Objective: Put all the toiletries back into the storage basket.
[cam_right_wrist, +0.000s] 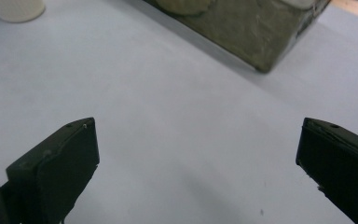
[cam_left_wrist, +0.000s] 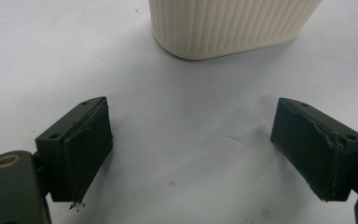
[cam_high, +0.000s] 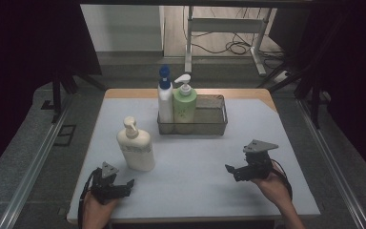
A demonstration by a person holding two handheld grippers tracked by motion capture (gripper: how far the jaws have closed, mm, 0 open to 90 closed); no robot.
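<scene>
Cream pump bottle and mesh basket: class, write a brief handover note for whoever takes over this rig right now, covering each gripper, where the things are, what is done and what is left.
Left gripper: open, empty, low over the table, aimed at the cream pump bottle just ahead of it.
Right gripper: open, empty, near the table's front right.
Mesh basket: at the back centre, holding a white bottle with a blue cap and a green pump bottle, both upright.
Done: two bottles are in the basket.
Left: probably grasp the cream bottle, which stands outside, and set it in the basket's free right part.
</scene>
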